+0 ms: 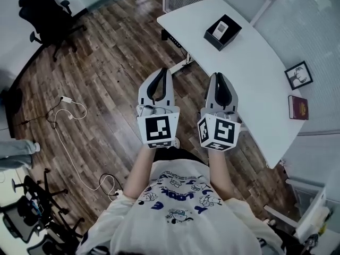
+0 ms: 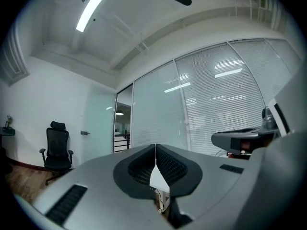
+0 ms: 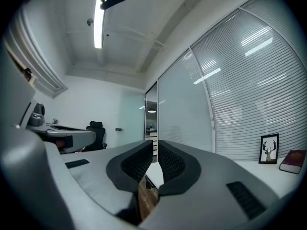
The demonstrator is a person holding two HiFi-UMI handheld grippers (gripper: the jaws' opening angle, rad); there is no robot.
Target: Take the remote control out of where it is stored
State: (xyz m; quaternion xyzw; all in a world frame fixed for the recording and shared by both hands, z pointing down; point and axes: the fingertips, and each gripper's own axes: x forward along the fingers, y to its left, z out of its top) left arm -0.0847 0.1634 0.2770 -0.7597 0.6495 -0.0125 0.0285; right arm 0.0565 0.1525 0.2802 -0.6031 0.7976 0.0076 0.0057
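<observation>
A black open box point(image 1: 222, 32) stands on the white desk point(image 1: 255, 73) at the far side, with a pale oblong thing point(image 1: 221, 27) lying in it; it is too small to tell whether this is the remote control. Both grippers are held side by side over the wooden floor, well short of the box. My left gripper point(image 1: 162, 71) is shut and empty, its pads together point(image 2: 155, 147). My right gripper point(image 1: 219, 76) hangs near the desk's edge, also shut with nothing in it point(image 3: 156, 143).
A framed picture point(image 1: 298, 75) and a red book point(image 1: 298, 108) sit at the desk's right side, also seen as picture point(image 3: 268, 149) and book point(image 3: 293, 160). A black office chair point(image 1: 50, 15) stands far left. A white cable point(image 1: 69, 110) lies on the floor.
</observation>
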